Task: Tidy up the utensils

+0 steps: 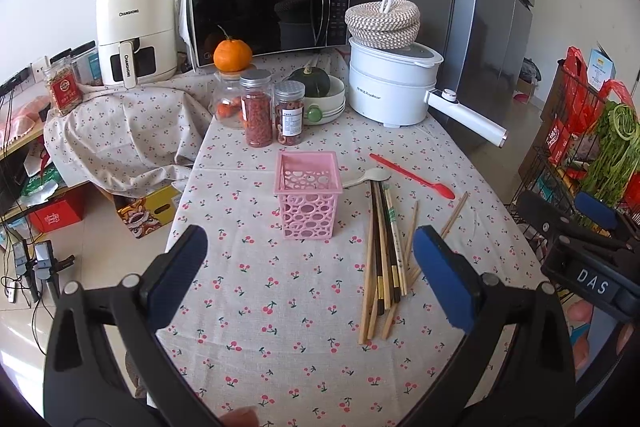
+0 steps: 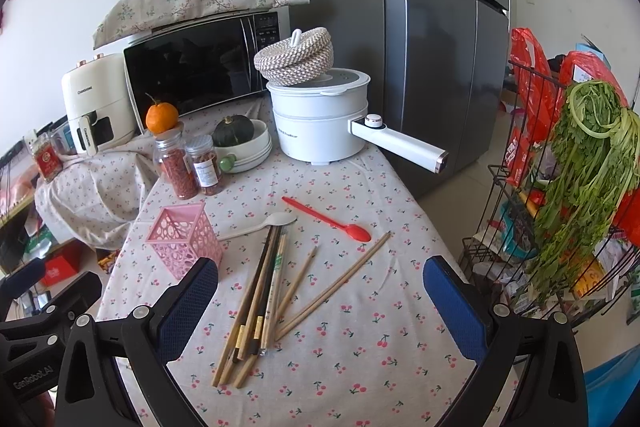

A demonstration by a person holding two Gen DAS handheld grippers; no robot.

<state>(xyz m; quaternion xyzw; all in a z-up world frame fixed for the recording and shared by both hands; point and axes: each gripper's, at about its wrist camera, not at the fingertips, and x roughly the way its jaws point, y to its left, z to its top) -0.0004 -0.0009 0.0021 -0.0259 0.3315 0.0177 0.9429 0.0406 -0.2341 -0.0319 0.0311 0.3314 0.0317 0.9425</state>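
A pink perforated utensil holder [image 1: 307, 194] [image 2: 184, 240] stands upright and empty on the cherry-print tablecloth. To its right lies a loose pile of wooden and dark chopsticks [image 1: 384, 259] [image 2: 264, 303]. A white spoon [image 1: 370, 177] [image 2: 264, 223] and a red spoon [image 1: 412, 175] [image 2: 326, 218] lie just beyond the pile. My left gripper [image 1: 310, 267] hovers open above the table, in front of the holder. My right gripper [image 2: 320, 301] hovers open above the chopsticks, holding nothing; in the left wrist view the right gripper [image 1: 584, 227] shows at the right edge.
At the table's far end stand two spice jars [image 1: 272, 113], a jar with an orange on top [image 1: 232, 57], a bowl with a green squash [image 1: 316, 87], a white electric pot [image 1: 392, 87] with a long handle, a microwave [image 1: 268, 15]. A wire rack with greens [image 2: 576, 187] stands right of the table.
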